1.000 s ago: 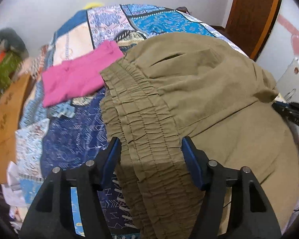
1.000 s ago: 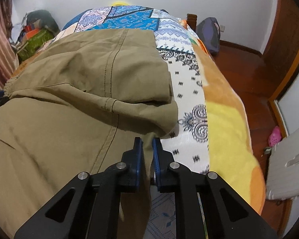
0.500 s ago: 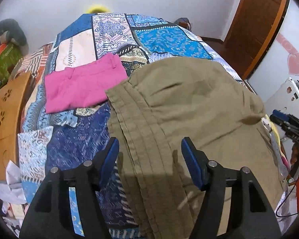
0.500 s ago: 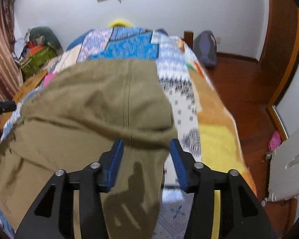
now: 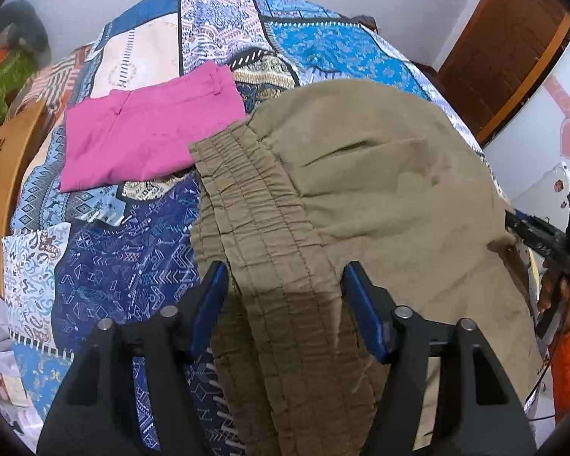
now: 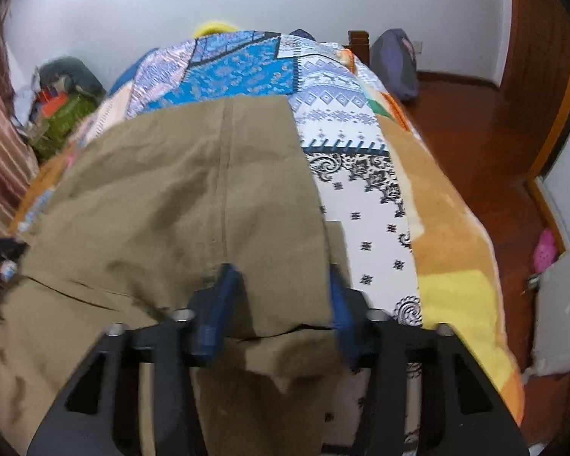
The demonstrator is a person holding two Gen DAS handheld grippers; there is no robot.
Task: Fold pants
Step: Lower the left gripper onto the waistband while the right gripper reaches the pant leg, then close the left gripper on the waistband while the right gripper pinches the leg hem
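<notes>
Olive-green pants (image 5: pixel 361 190) lie folded over on a patchwork bedspread (image 5: pixel 216 22). In the left wrist view their gathered elastic waistband (image 5: pixel 254 205) runs between my open left gripper (image 5: pixel 285 285), whose blue fingers straddle the fabric without pinching it. In the right wrist view the pants (image 6: pixel 178 197) fill the left half; their folded leg edge lies between my open right gripper (image 6: pixel 281 292). The right gripper also shows in the left wrist view (image 5: pixel 551 235) at the far right, held by a hand.
A folded pink garment (image 5: pixel 144 129) lies on the bed left of the pants. A wooden bed board (image 5: pixel 0 174) stands at the left. Bed edge and wooden floor (image 6: pixel 475 121) are to the right, with a dark bag (image 6: pixel 395 64) by the wall.
The right gripper opened and let go of the pants' leg edge after it was folded over. The left gripper stayed open over the waistband; both rose, then came back down close.
</notes>
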